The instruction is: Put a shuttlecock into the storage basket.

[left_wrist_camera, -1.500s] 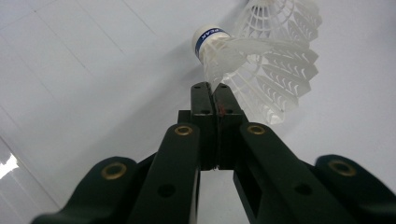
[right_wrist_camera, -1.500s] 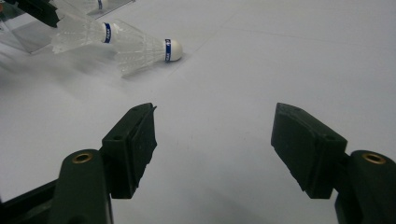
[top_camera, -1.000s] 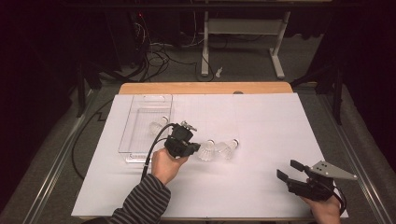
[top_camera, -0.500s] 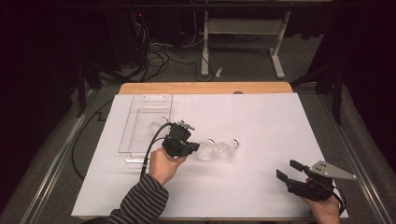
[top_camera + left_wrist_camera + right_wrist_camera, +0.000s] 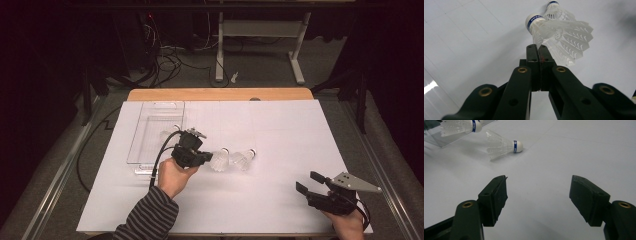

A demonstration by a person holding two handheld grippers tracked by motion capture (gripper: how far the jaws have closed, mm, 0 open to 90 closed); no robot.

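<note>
On the far left of the white-covered counter [image 5: 280,125] sits a clear tray [image 5: 155,125]. Just to its right your left tool [image 5: 202,156] has its jaws pressed together, and in the left gripper view the tips [image 5: 537,51] sit right against the feather skirt of the nearer shuttlecock [image 5: 559,35]; whether a feather is pinched between them, I cannot tell. That shuttlecock [image 5: 219,159] lies on its side immediately right of the tool, cork end pointing far and skirt toward you, with a second shuttlecock [image 5: 244,159] just beside it on the right, lying much the same way. So the long axis runs roughly near-to-far, and your left hand is by far the closer one. At the near right, well apart from both, your right tool [image 5: 311,182] rests with jaws spread wide and nothing between them.
</note>
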